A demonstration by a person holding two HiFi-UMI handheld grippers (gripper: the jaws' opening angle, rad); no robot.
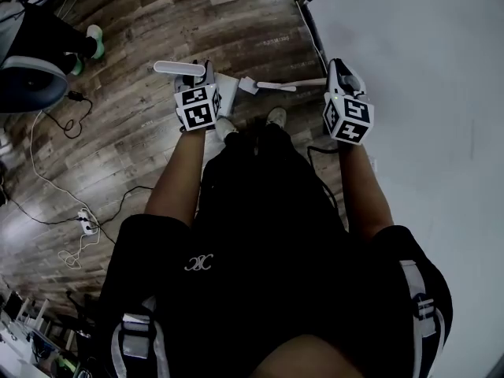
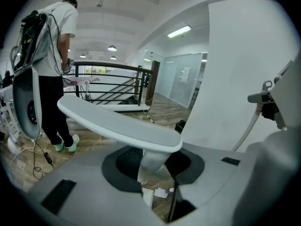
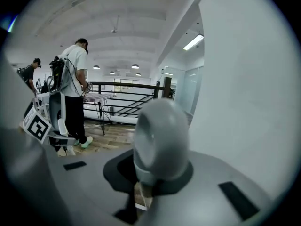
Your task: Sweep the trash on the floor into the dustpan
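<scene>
Your left gripper (image 1: 203, 81) is pinching the dustpan handle (image 2: 117, 124); your right gripper (image 1: 345, 75) is pinching the broom (image 1: 287, 86). Paper scraps (image 2: 162, 192) are lying on the floor (image 1: 142, 132), upper centre. Be making short strokes toward a flat-sitting dustpan (image 1: 227, 94).

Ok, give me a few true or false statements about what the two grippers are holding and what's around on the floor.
1. The left gripper has its fingers closed on a flat-topped white handle. True.
2. The right gripper is open and empty. False: it is shut on a rounded grey handle.
3. The floor is grey carpet. False: it is dark wood planks.
4. A white scrap lies on the floor below the left gripper. True.
5. A person in a white shirt stands near a black railing. True.
</scene>
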